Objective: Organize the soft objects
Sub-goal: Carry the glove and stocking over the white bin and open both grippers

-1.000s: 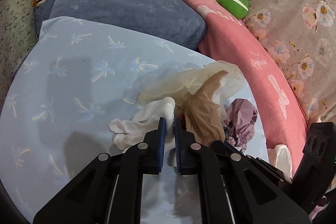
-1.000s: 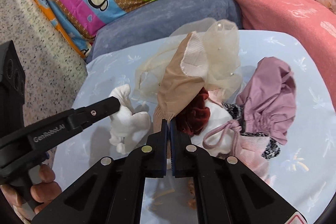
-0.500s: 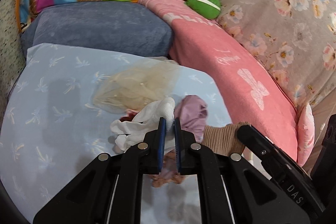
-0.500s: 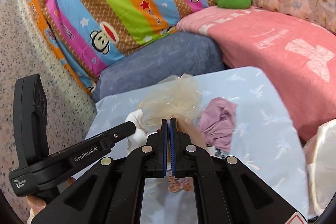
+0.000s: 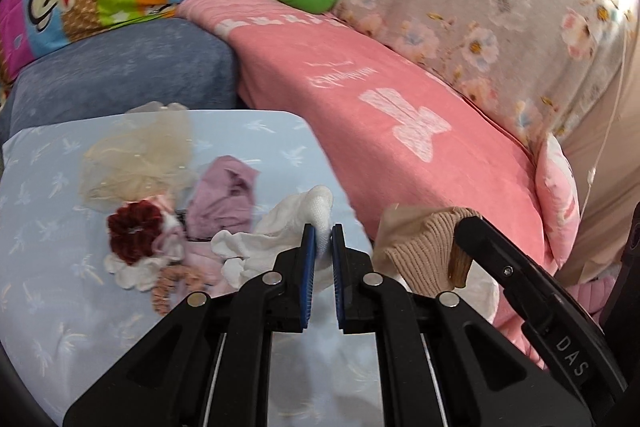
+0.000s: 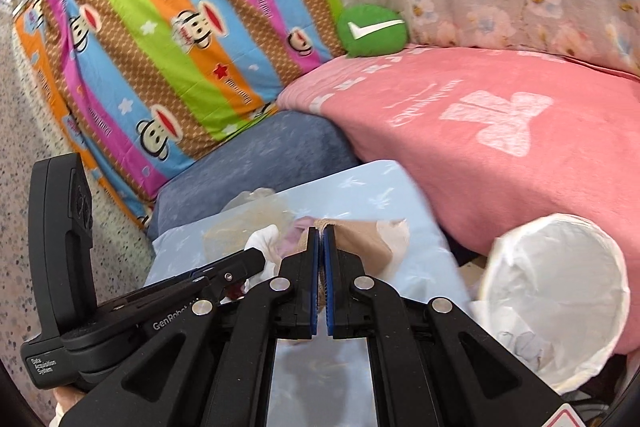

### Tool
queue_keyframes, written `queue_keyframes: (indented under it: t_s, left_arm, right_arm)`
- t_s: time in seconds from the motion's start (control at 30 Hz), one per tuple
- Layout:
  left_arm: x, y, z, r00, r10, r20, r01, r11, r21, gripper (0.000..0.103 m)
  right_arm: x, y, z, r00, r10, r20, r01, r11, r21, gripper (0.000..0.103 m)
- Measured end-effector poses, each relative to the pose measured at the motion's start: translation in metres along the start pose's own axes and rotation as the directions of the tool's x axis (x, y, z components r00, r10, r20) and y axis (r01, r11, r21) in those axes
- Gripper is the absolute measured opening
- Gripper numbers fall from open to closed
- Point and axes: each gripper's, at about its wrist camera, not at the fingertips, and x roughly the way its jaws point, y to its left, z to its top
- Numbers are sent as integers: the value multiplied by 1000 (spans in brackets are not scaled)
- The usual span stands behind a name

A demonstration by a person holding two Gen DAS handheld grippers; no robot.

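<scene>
Two garments are lifted at once: the left tongs (image 5: 323, 237) are clenched on a white sock (image 5: 280, 227), the right tongs (image 6: 321, 241) on a tan stocking (image 6: 360, 239). Both hang above the blue surface (image 5: 60, 307), presumably bound for the white bin (image 6: 560, 291) at lower right.

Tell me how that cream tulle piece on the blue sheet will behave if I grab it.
The cream tulle piece looks sheer and puffed, so it is probably very light and floppy. Its loose folds may snag the dark red scrunchie beside it. A pinch would likely catch only one thin layer.
</scene>
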Motion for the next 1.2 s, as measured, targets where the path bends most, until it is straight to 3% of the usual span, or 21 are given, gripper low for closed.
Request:
queue_keyframes:
  t_s: [0.57, 1.03, 1.1, 1.2]
  left_arm:
    - [53, -117, -22, 990, -78, -118, 98, 980, 173, 9]
    - [86, -163, -31, 974, -114, -194, 154, 966, 206, 9]
    - [88, -163, -31, 974, -111, -197, 151, 967, 204, 12]
    - [89, -161, -32, 977, -93, -192, 131, 971, 198, 30]
  right_arm:
    - [-53, -136, -18, 985, -172, 34, 163, 969, 184, 2]
    - [-55, -182, -27, 975, -222, 9, 213, 946, 244, 6]
    - [-55, -184, -27, 973, -228, 13, 218, 944, 247, 8]
    - [-53, -183, -28, 973, -230, 12, 220, 945, 243, 9]
